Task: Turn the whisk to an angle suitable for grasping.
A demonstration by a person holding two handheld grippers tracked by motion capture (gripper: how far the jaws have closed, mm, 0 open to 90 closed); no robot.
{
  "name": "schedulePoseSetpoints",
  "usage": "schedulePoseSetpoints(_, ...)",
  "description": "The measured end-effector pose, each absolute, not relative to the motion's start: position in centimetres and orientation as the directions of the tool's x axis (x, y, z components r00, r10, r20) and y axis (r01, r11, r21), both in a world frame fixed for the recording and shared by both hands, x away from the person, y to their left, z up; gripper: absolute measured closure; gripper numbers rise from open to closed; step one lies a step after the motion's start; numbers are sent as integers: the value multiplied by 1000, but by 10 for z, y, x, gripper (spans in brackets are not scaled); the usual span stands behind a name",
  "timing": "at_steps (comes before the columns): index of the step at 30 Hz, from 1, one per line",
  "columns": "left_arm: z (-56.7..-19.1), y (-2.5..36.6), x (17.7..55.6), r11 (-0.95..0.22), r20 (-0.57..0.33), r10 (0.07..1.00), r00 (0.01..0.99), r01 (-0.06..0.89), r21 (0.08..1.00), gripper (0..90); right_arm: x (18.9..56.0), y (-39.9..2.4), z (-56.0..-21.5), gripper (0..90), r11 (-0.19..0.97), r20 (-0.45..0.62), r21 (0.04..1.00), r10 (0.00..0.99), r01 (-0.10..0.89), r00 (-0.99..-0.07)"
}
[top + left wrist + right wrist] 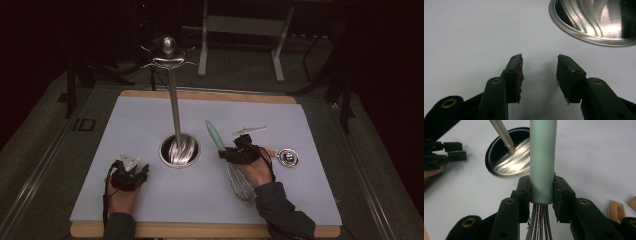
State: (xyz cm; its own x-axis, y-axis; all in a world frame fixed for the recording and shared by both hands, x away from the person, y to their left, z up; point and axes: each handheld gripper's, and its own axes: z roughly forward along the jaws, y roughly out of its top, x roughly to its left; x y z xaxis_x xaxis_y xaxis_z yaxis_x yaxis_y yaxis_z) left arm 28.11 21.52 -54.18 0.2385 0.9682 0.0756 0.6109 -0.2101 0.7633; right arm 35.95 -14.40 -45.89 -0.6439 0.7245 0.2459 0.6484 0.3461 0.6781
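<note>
**Whisk gripped, ready to go to the stand**

I hold the whisk (542,162) by its green handle in my right tool (541,195); the jaws are half closed and press on both sides of the handle, near the wires. The whisk is right of the middle of the surface (150,125), toward the near edge. I judge the next move is to carry it to a hook of the utensil stand (172,100). My left tool (539,72) rests open and empty by the stand's base.

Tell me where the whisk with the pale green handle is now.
In the high view, the whisk with the pale green handle is clamped in the right gripper, right of the round steel stand base.
</note>
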Motion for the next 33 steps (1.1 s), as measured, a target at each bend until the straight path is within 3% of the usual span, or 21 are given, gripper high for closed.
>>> schedulePoseSetpoints(33,-542,216,281,-209,76,969,236,612,763,563,347,-141,-416,695,294,170,835,666,466,-726)
